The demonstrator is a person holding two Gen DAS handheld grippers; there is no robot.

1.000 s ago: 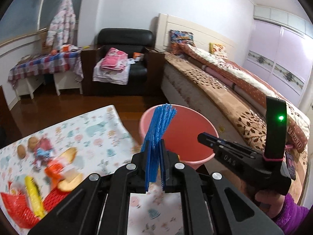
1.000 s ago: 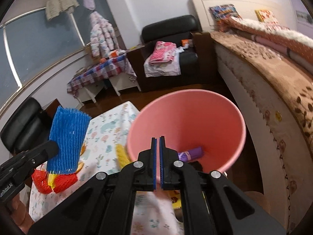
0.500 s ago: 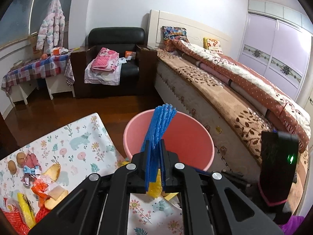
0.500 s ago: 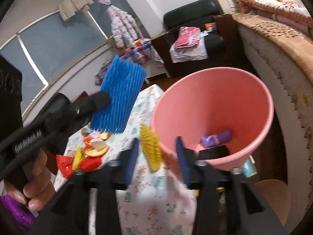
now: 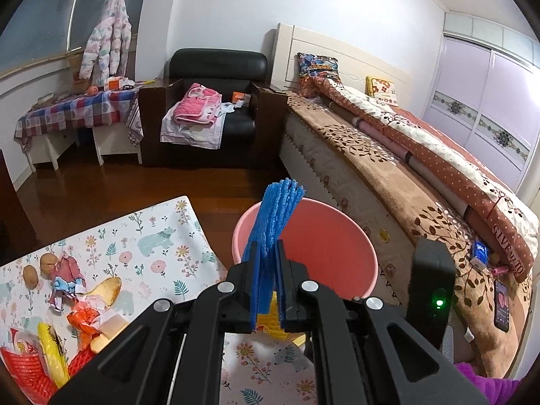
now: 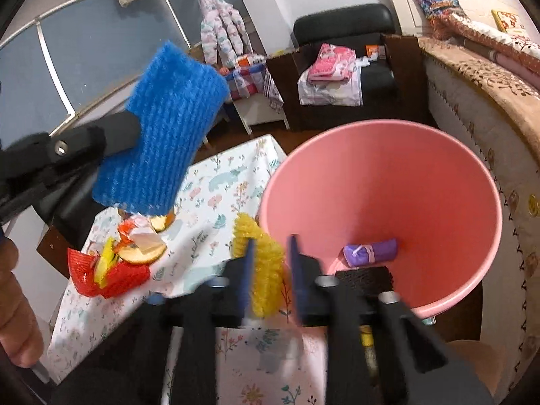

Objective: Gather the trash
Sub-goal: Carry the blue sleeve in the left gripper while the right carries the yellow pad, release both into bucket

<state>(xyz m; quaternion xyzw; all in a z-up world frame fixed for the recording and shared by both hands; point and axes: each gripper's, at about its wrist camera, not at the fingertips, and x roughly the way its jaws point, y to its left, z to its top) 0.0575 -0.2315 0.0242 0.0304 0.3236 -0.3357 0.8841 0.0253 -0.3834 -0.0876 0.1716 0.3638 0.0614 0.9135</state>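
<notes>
Collecting trash, two pieces in hand at once. My left gripper [image 5: 266, 283] is clamped on the blue foam net [image 5: 274, 222], which stands upright out of the jaws; in the left wrist view its top lines up with the near rim of the pink bin [image 5: 305, 246], though the right wrist view shows the net [image 6: 162, 131] hanging over the counter [image 6: 209, 202], short of the bin [image 6: 381, 202]. My right gripper [image 6: 270, 270] has just been closing and the yellow foam net [image 6: 260, 260] sits between its jaws at the counter's edge, just beside the bin wall. The picture is blurred there, so I judge the pads are pressing on it but cannot confirm a firm hold.

Bin contents so far: a purple packet [image 6: 371, 251] and something dark and mesh-like at the bottom. Still on the counter: a red net [image 6: 108, 276], orange wrapper scraps and peel-like pieces, clustered well apart from the bin.

Step in hand: securing the yellow net while the blue one waits for drop-off. Next move, as I judge it: carry the left gripper out past the rim until the blue net is clearly above the bin's mouth, then spread the jaws. The foam is light and may cling to a pad, so a small shake could be needed. The right gripper then lifts the yellow net over the rim.
</notes>
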